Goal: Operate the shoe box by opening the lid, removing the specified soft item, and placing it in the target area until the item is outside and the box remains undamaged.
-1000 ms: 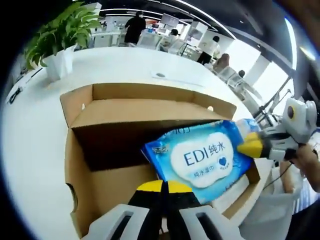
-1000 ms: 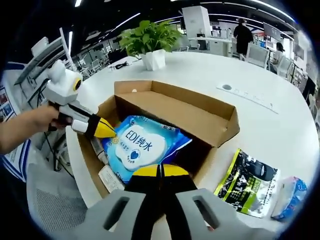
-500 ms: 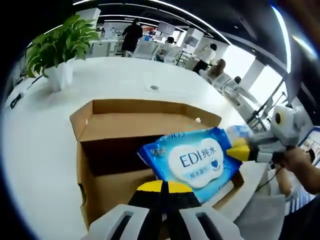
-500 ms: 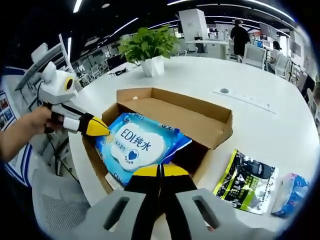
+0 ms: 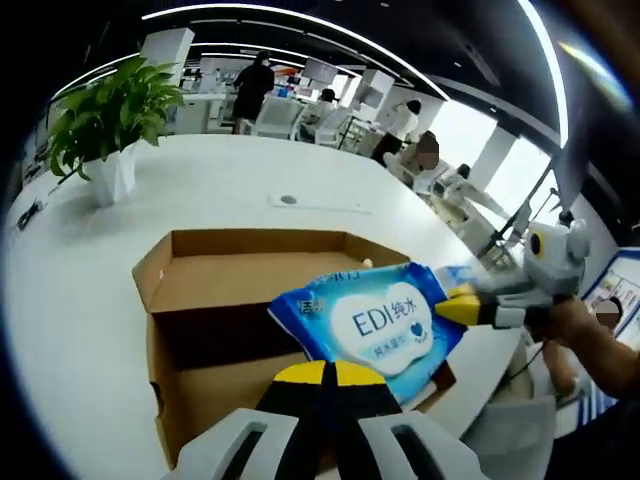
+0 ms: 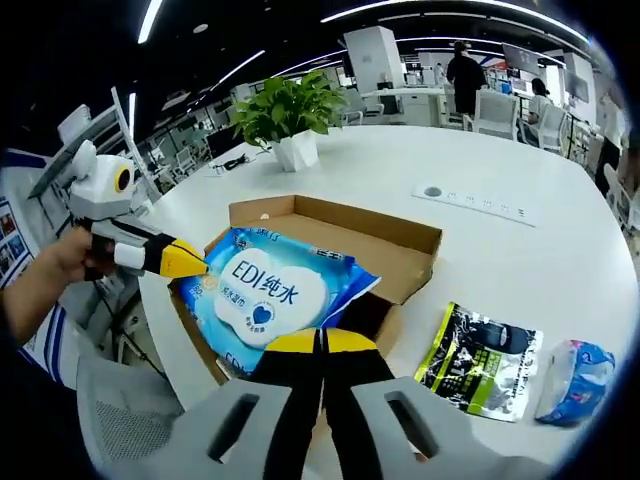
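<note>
Right gripper view: right tool [image 6: 320, 342] closed on one end of the blue wipes pack [image 6: 262, 297], left tool [image 6: 185, 262] pinching the opposite end — pack held between them above the open cardboard shoe box [image 6: 400, 262] on the white counter [image 6: 520, 255]. Left gripper view: left tool [image 5: 325, 373] jaws together at the pack [image 5: 372, 325], right tool [image 5: 455, 308] on its far edge. Black-and-green pouch [image 6: 483, 360] and blue packet [image 6: 572, 380] lie on the counter beside the box; potted plant [image 6: 288, 112] stands beyond.
</note>
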Tool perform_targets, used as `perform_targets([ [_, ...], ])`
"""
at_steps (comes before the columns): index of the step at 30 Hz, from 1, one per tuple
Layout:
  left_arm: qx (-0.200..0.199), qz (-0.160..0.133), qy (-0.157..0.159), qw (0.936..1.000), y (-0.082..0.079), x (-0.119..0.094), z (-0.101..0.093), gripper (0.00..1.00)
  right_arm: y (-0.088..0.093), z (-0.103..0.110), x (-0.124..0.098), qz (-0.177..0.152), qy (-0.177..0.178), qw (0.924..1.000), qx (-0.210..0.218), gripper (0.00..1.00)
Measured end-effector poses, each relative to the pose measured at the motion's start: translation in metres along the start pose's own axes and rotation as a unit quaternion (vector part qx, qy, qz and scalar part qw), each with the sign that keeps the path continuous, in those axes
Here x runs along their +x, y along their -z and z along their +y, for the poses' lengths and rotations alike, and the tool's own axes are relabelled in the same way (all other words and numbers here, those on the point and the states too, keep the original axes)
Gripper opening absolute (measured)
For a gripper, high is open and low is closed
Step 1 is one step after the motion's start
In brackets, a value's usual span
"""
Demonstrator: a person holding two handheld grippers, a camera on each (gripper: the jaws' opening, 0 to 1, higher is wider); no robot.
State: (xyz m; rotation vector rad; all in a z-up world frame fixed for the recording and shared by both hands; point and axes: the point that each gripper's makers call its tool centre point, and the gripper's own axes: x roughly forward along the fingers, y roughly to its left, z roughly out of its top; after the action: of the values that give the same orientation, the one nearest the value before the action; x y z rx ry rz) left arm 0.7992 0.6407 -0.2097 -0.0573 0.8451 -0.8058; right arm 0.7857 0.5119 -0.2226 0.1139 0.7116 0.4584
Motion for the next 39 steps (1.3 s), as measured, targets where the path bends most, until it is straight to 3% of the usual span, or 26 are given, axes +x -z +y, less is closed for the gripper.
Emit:
perform_targets([
  [25,0.030,0.002,0.042,0.9987,-0.023,0.030,-0.057,0.00,0.007,-0.053,-0.043,-0.013,0.044,0.9983,0.037,0.00],
  [39,0.043,0.019,0.072,0.9963,-0.022,0.056,-0.096,0.00,0.019,-0.086,-0.071,-0.017,0.072,0.9956,0.057,0.00],
])
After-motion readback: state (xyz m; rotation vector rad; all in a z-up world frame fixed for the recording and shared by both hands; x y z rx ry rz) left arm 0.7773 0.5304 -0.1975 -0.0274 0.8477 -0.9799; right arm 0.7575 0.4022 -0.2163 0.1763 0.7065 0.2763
